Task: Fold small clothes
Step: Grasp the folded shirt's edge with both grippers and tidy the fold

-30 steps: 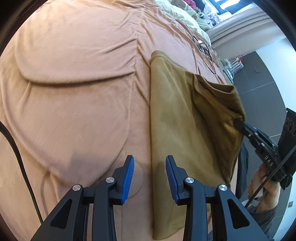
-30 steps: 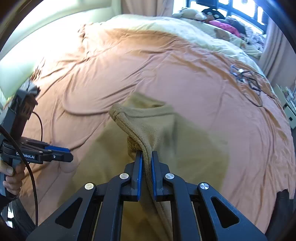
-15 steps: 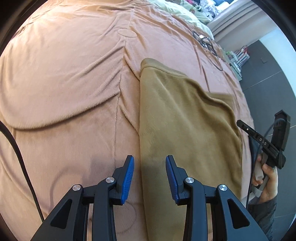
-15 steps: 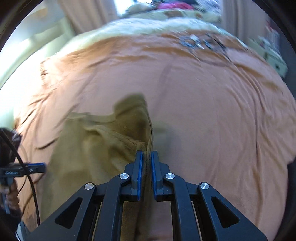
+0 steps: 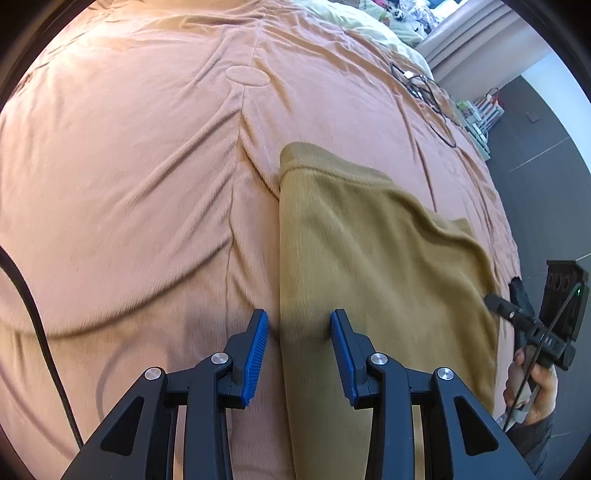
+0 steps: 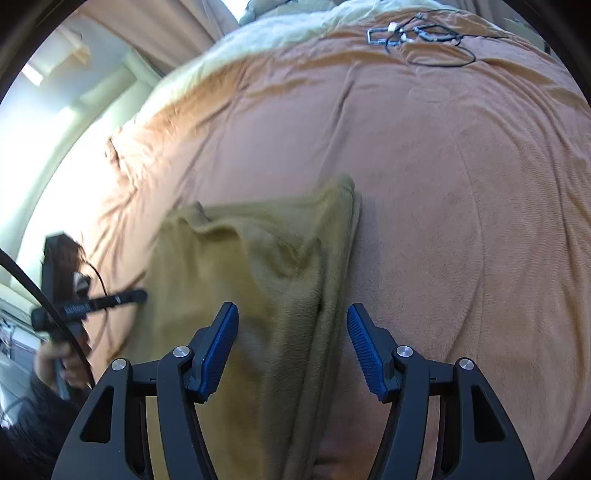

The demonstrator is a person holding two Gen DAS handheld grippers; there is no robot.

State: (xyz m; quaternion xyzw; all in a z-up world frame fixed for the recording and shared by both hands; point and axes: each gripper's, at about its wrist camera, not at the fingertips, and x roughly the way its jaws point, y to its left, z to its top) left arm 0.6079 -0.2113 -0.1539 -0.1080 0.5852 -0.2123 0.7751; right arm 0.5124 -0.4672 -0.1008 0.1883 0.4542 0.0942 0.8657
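An olive-brown garment (image 5: 369, 258) lies folded on the orange-pink bedspread (image 5: 129, 166). My left gripper (image 5: 298, 341) is open and empty, its jaws straddling the garment's left folded edge. In the right wrist view my right gripper (image 6: 291, 350) is open, with the garment's right folded edge (image 6: 325, 295) lying between its jaws, no longer held. The garment (image 6: 240, 277) is rumpled near its top. The right gripper also shows in the left wrist view (image 5: 532, 328), at the garment's right edge; the left gripper shows in the right wrist view (image 6: 96, 301).
Black cables and glasses (image 6: 417, 33) lie on the far part of the bed. A pale yellow blanket (image 5: 362, 18) lies at the head. The bed's edge and dark floor (image 5: 535, 155) are at the right. A black cable (image 5: 33, 314) hangs at left.
My right gripper carried the garment's edge across, laid it down on the bed and opened, letting it go. My left gripper stayed open and shifted slightly along the left edge.
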